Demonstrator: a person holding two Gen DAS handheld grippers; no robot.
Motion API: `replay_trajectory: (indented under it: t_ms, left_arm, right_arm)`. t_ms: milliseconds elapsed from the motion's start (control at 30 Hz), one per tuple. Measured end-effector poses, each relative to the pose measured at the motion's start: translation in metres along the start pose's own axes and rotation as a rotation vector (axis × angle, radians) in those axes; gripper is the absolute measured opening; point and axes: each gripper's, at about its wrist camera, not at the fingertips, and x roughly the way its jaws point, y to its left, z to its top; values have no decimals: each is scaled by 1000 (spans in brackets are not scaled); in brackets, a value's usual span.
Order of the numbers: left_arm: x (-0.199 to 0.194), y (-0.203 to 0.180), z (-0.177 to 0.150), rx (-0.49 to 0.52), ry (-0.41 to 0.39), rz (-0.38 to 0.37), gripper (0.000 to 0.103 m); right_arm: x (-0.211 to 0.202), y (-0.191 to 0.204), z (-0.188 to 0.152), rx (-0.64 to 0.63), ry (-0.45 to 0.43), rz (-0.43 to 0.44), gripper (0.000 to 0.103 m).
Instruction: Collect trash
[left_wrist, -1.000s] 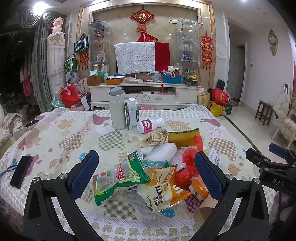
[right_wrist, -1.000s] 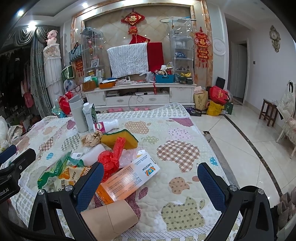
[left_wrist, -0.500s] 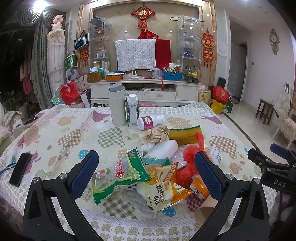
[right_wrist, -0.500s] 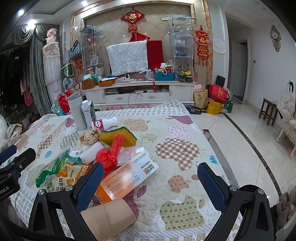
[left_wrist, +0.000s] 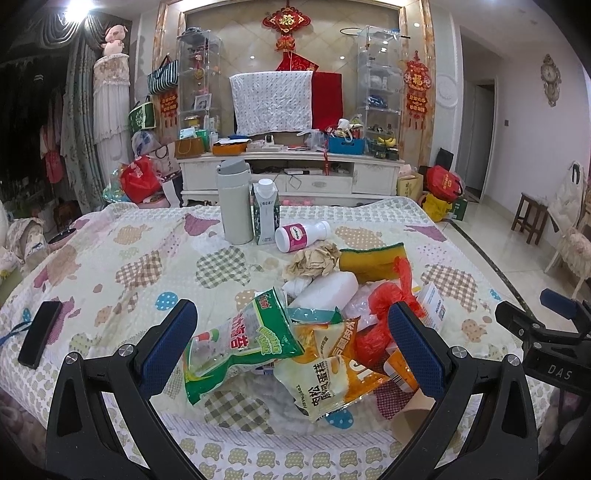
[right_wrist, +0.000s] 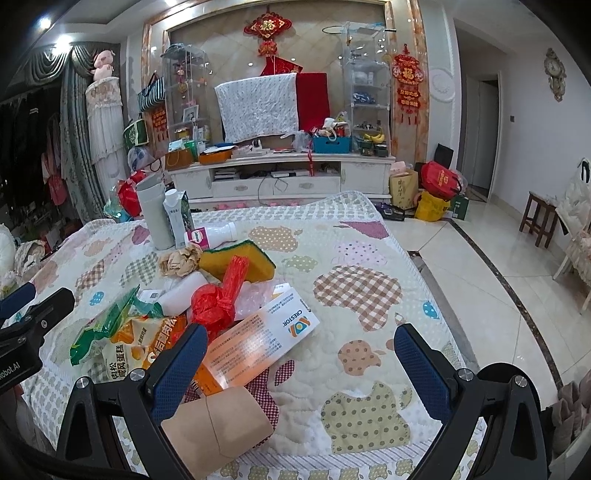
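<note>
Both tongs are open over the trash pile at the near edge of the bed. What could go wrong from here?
1. The brown paper cup lies at the quilt's near edge; a nudge from the right tongs may roll it off.
2. The green snack bag overlaps the yellow cake wrapper; the left tongs could drag both.
3. The pink-labelled bottle lies beside the upright carton; sweeping might topple it.

Patchwork quilt covers the surface. Black phone-like slab, hard to confirm, lies at its left edge. White TV cabinet behind, wooden stool on tile floor right.
</note>
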Motion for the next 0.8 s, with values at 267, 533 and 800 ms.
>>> replay_trajectory:
  t_ms: [267,533,800]
  left_arm:
    - [3,3,-2,-9,12,-3,103]
    - [6,6,-2,-19,25,-3,103]
    - [9,8,-3,-25,33,0,103]
  right_arm:
    - [4,0,-2,-2,17,4,100]
    - [8,1,-4,-1,36,11,100]
    - [11,2,-5,0,51,17,100]
